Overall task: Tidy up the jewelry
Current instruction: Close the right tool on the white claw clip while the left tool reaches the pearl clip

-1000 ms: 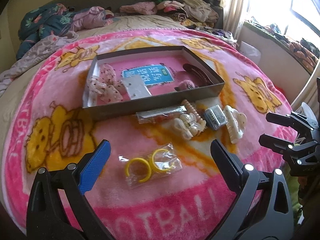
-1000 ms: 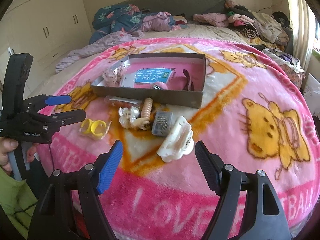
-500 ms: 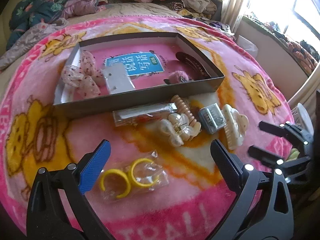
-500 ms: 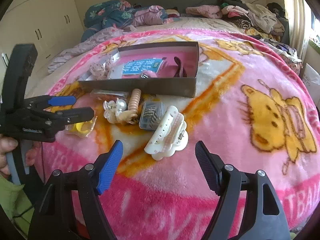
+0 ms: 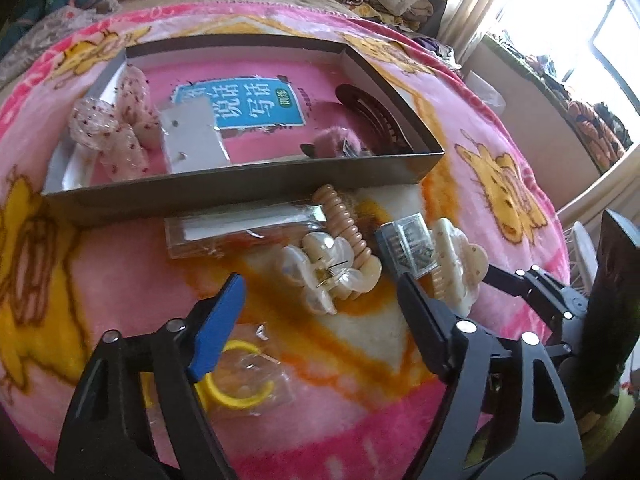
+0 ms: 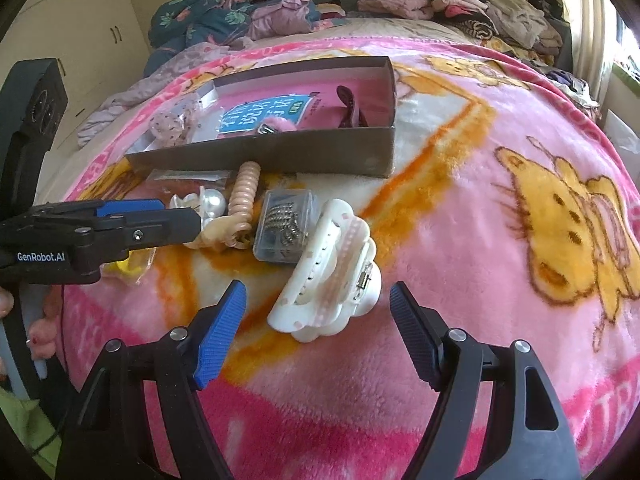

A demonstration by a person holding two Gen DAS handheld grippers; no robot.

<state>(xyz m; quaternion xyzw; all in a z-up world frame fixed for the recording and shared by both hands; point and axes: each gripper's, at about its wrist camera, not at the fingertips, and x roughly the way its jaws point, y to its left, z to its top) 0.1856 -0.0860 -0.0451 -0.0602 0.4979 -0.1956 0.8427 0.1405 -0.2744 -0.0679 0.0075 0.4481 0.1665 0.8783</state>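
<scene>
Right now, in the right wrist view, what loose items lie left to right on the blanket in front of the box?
Yellow rings in a plastic bag → pearl claw clip → beige spiral hair tie → clear box of small clips → white claw clip.

Both wrist cameras look low and close across the blanket (image 5: 120,264) toward the box (image 6: 280,152); left view from leftward, right from rightward, sharing the clip pile
</scene>
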